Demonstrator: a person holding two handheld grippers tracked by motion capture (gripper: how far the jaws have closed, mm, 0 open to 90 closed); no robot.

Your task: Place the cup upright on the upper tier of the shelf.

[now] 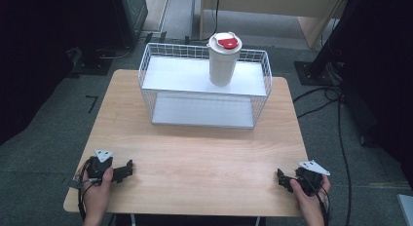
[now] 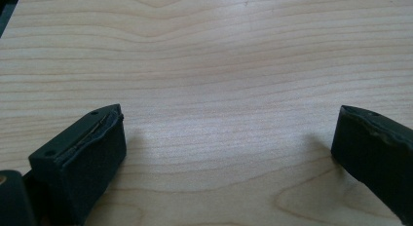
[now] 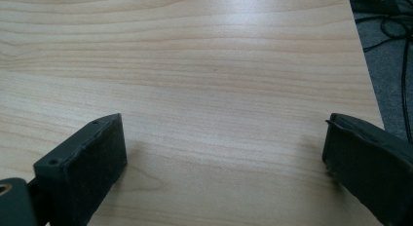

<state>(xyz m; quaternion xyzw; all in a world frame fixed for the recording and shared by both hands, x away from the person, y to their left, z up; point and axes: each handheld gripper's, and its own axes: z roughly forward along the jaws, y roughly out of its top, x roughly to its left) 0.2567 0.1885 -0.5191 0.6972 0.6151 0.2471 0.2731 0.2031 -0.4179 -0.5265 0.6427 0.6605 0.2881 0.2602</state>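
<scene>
A light wooden table (image 1: 195,158) with rounded corners sits on grey carpet floor (image 1: 44,119), its grain running in pale waves across the top. Off to the right, black cables (image 1: 336,114) snake over the carpet, near a dark stand base (image 1: 311,72). On the far left there's a black cabinet (image 1: 131,14), another flat base (image 1: 92,63) beside it. Straight ahead at the back, a pale wooden furniture panel (image 1: 272,4) stands on the floor. The sides of the room fall into deep shadow; the table itself is evenly lit.
</scene>
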